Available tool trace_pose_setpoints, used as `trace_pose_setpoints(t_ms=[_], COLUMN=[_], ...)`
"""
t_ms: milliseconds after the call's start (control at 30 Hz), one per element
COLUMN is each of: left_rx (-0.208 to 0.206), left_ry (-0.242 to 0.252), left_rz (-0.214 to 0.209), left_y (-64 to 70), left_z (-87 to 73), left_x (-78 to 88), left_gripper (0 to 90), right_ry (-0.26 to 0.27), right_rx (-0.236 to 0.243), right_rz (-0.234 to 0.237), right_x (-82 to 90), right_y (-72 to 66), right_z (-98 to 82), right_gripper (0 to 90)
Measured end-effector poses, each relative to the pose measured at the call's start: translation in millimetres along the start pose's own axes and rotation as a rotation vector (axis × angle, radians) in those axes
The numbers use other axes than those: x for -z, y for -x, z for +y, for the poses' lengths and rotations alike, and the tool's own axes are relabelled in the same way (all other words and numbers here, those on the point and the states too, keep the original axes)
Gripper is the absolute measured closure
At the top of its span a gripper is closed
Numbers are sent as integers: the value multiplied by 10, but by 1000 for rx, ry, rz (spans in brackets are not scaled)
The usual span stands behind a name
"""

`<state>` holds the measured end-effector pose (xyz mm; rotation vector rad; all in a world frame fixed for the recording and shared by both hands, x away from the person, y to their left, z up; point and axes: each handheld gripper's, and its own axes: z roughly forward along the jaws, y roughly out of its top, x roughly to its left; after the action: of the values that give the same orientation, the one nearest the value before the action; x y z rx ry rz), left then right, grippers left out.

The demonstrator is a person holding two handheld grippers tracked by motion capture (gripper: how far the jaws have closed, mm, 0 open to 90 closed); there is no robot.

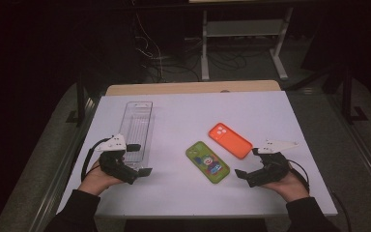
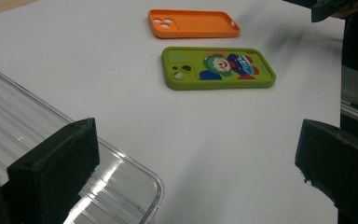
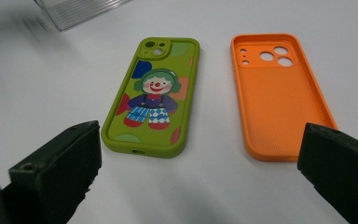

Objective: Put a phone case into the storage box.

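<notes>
A clear plastic tray (image 1: pixel 137 130) is seen lying empty on the white table (image 1: pixel 183 193), at its left. The green phone case (image 1: pixel 207 162) and the orange phone case (image 1: pixel 230 140) are laid side by side, apart, between the grippers. The left gripper (image 1: pixel 142 159) and right gripper (image 1: pixel 246 164) are held wide open, grasping nothing.

Dark sleeves cover both forearms. Each hand holds a black gripper (image 1: pixel 139 159) — two blunt, blocky black jaws, a pale grey three-cornered plate (image 1: pixel 112 142) on top, a black cable (image 1: pixel 88 157) looping behind. The right gripper (image 1: pixel 249 163) looks the same.
</notes>
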<state>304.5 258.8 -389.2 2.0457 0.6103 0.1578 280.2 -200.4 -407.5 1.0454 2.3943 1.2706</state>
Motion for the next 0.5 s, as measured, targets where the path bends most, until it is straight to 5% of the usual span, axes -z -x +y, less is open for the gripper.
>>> trace_pose_setpoints(t_ms=[500], left_rx=[19], left_ry=[-12], left_rz=[10], left_y=[-2], left_z=[18], left_x=[3], left_gripper=[0], right_ry=[0], right_rx=[-2], right_rz=[3], right_x=[22], right_y=[-11], right_z=[-5], right_gripper=[0])
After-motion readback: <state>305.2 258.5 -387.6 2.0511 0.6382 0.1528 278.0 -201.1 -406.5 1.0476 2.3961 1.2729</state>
